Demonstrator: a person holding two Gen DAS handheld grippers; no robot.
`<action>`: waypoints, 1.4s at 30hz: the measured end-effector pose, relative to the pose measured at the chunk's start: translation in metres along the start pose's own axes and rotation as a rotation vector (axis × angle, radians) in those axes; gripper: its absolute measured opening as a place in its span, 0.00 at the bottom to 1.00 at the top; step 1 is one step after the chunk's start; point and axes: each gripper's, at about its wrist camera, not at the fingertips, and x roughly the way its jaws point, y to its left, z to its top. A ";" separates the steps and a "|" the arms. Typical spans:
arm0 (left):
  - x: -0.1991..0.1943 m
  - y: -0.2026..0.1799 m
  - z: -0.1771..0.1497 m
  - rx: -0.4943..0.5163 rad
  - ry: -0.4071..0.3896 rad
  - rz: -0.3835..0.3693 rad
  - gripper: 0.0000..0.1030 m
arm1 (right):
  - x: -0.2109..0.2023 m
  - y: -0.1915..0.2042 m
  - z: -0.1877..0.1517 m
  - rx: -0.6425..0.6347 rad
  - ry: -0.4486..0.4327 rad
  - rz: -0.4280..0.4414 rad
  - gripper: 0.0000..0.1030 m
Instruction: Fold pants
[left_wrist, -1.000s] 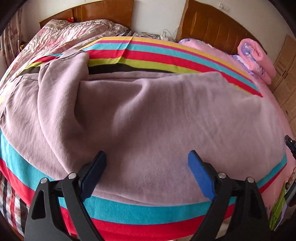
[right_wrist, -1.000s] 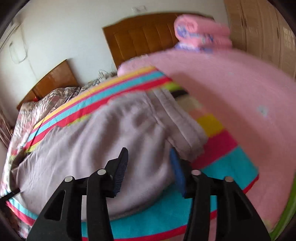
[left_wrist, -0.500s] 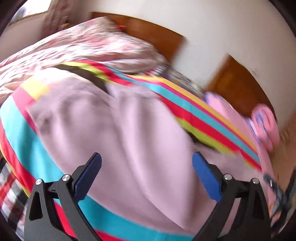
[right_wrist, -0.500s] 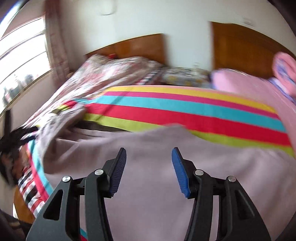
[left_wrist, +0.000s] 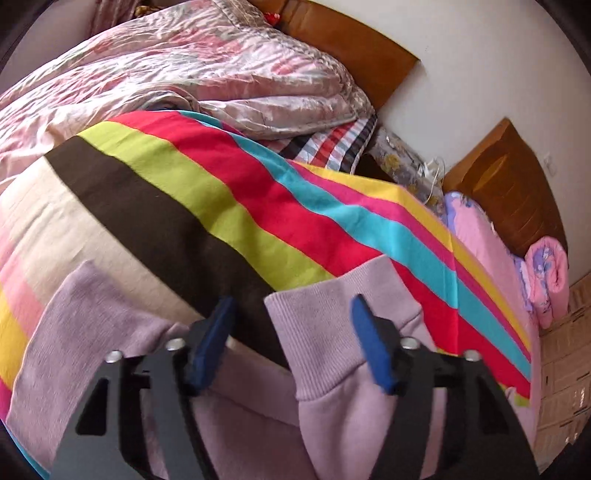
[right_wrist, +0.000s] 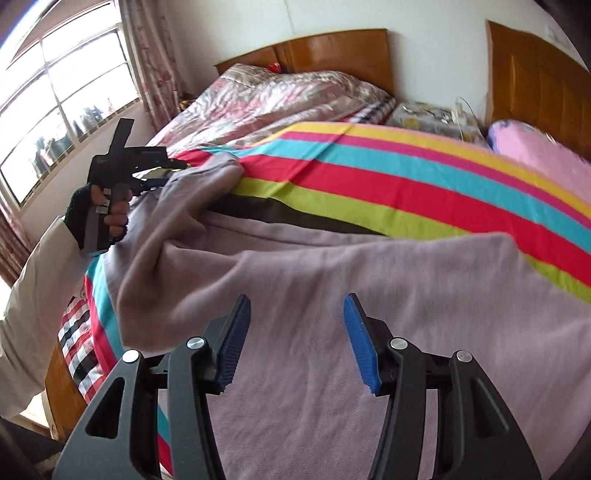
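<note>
Closing on the cuff is the step in hand, by the look of it: a grab for the next fold.

- Pants (right_wrist: 369, 266): mauve, soft knit, spread across the near half of the striped bedspread (left_wrist: 258, 192). The broad part lies near and right, the leg ends to the left.
- Left gripper (left_wrist: 291, 306): its jaws have just been closing and now stand about half apart. The ribbed cuff (left_wrist: 314, 332) lies between them, nearer the right pad. The left pad is apart from the cuff, with dark stripe showing in the gap, so nothing is pinched yet.
- Other leg end (left_wrist: 74, 314): lies flat, further left, well apart from the jaws.
- Right gripper (right_wrist: 295, 306): jaws half apart over the broad cloth, nothing between the pads. It hovers and holds nothing.
- The right wrist view shows your hand (right_wrist: 107, 214) on the left tool at the far left, with cloth bunched up beside its tips.

How to do it well, as I judge it:
- Shift left a touch so the cuff sits centred before you squeeze.
- Bite through the ribbing, both layers; the thin knit behind it would likely slip.
- Keep the pads off the bedspread or you will drag it along.
- Set the right gripper on an edge of the broad part, not the middle of the panel.
- Lift both ends level so the leg carries over without twisting.
- Mind the rumpled quilt (left_wrist: 184, 74) at the far left.
</note>
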 end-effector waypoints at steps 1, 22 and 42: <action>0.005 -0.005 0.000 0.032 0.023 -0.003 0.46 | 0.005 0.001 0.002 0.004 0.001 0.001 0.51; -0.136 0.102 -0.100 -0.096 -0.153 0.219 0.06 | 0.017 0.012 0.012 -0.067 0.004 0.094 0.52; -0.182 0.086 -0.114 -0.159 -0.300 -0.015 0.04 | 0.122 0.124 0.061 -0.608 0.241 0.343 0.14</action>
